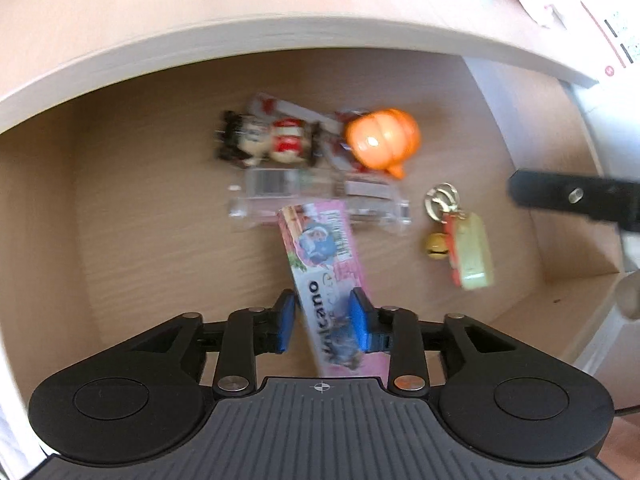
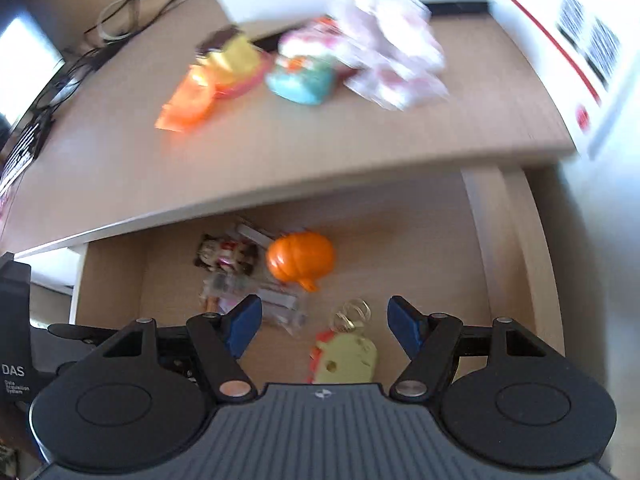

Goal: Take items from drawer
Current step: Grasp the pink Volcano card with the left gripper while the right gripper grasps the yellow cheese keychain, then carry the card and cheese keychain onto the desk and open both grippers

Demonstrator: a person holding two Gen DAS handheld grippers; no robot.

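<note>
I see the open light-wood drawer point(image 1: 120, 216) carrying an orange plastic pumpkin point(image 1: 382, 140). Left of the pumpkin lie small figurines point(image 1: 260, 142); below it, a clear plastic case point(image 1: 280, 196), a pink printed packet point(image 1: 328, 264) and a yellow keychain charm point(image 1: 472, 256).

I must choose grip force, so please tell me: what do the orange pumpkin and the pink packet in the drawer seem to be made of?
The orange pumpkin looks like hard, glossy plastic: a bright highlight sits on its smooth ribs. The pink packet, between the left gripper pads, looks like thin printed film or foil with a barcode, probably flexible; blur leaves this uncertain.
</note>
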